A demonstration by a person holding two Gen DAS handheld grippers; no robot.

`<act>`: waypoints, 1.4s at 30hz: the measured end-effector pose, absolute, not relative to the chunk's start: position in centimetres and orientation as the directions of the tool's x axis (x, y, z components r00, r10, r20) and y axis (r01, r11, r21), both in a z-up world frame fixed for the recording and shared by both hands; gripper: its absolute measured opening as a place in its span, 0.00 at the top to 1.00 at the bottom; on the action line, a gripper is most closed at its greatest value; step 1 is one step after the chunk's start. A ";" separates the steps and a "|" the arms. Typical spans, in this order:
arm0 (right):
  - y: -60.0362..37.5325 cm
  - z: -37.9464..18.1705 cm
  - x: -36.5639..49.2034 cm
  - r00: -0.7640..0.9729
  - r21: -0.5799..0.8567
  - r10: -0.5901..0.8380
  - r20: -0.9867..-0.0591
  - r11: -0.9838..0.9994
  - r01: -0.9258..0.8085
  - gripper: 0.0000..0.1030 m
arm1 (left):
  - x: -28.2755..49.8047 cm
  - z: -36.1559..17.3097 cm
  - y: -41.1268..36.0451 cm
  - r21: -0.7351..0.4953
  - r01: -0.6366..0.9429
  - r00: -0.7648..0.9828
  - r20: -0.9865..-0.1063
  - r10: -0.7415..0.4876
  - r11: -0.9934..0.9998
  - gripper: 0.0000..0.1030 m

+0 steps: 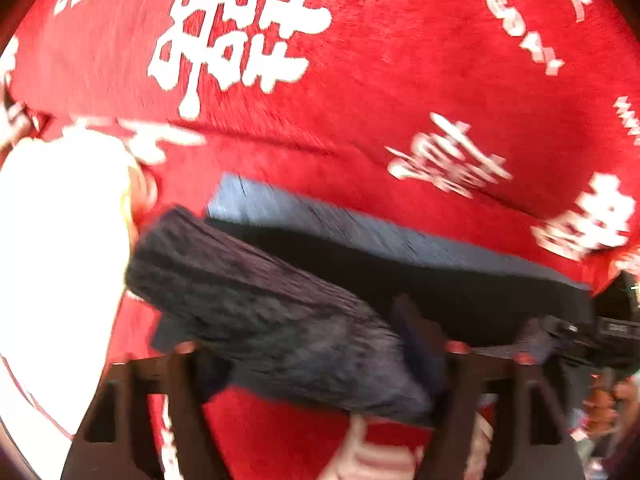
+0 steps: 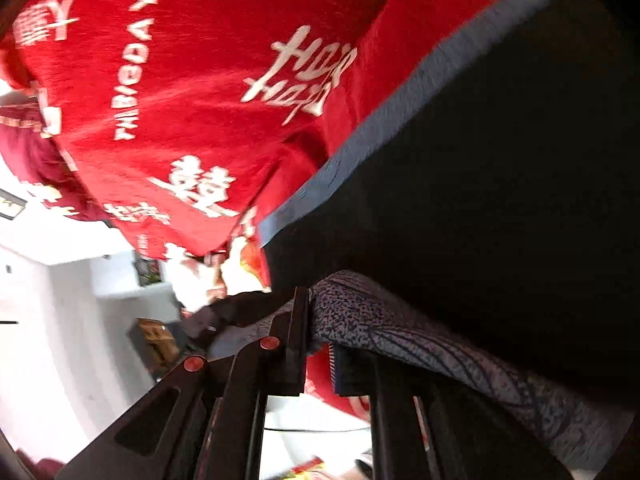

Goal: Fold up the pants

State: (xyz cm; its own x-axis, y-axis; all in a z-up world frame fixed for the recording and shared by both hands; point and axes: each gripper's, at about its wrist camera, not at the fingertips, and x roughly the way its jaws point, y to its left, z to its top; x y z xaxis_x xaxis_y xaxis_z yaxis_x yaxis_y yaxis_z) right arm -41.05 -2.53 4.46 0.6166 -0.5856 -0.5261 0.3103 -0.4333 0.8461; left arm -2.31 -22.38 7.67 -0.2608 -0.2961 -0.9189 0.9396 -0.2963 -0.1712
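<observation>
Your left gripper [image 1: 320, 364] stood open, with the waistband of the pants [image 1: 280, 320] lying loose between its fingers. Your right gripper [image 2: 316, 344] was clamped on that waistband. The dark pants hung above the red blanket [image 1: 360, 80], near its edge.

A red plush cloth printed with white characters and Latin letters [image 1: 360, 92] covers the broad surface that fills most of both views, its nap brushed in streaks. At its far edge in the right wrist view stands a pale white wall [image 2: 52, 320], brightly lit and partly washed out. A brown cardboard box [image 2: 156, 340] sits low against it. A glaring white overexposed patch [image 1: 60, 248] fills the left side of the left wrist view.
</observation>
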 end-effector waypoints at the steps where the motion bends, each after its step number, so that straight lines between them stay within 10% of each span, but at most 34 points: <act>1: -3.2 3.5 -41.6 0.618 0.835 -0.569 -0.543 -0.443 0.326 0.89 | -3.1 6.4 -23.7 -0.131 0.948 -0.224 -0.923 -0.314 -0.291 0.17; 11: -8.6 -2.2 -43.4 0.594 0.778 -0.515 -0.618 -0.506 0.371 0.83 | -3.7 1.2 -27.9 0.010 0.987 -0.038 -0.954 -0.297 -0.159 0.13; 13: -8.1 -0.4 -43.2 0.602 0.783 -0.506 -0.618 -0.467 0.411 0.50 | -2.9 3.1 -27.3 0.014 0.987 -0.039 -0.946 -0.321 -0.161 0.13; 15: -7.8 2.0 -42.5 0.606 0.792 -0.510 -0.611 -0.400 0.461 0.42 | -1.9 5.1 -26.6 0.032 0.988 -0.023 -0.937 -0.348 -0.152 0.13; 30: -13.4 0.6 -39.5 0.634 0.774 -0.446 -0.632 -0.326 0.542 0.43 | -5.4 0.9 -22.8 0.174 0.968 0.122 -0.957 -0.264 -0.182 0.13; 42: 0.2 4.9 -42.5 0.607 0.850 -0.595 -0.526 -0.367 0.377 0.43 | -13.4 4.0 -13.7 -0.010 0.837 -0.105 -0.984 -0.142 -0.548 0.13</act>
State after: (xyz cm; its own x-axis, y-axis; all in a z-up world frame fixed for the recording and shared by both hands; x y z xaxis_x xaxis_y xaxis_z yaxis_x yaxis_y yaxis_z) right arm -42.52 0.20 4.89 0.6073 -0.5951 -0.5264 0.3769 -0.3674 0.8503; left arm -13.39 -13.73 3.97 -0.1049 -0.1419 -0.9843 0.8367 -0.5476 -0.0102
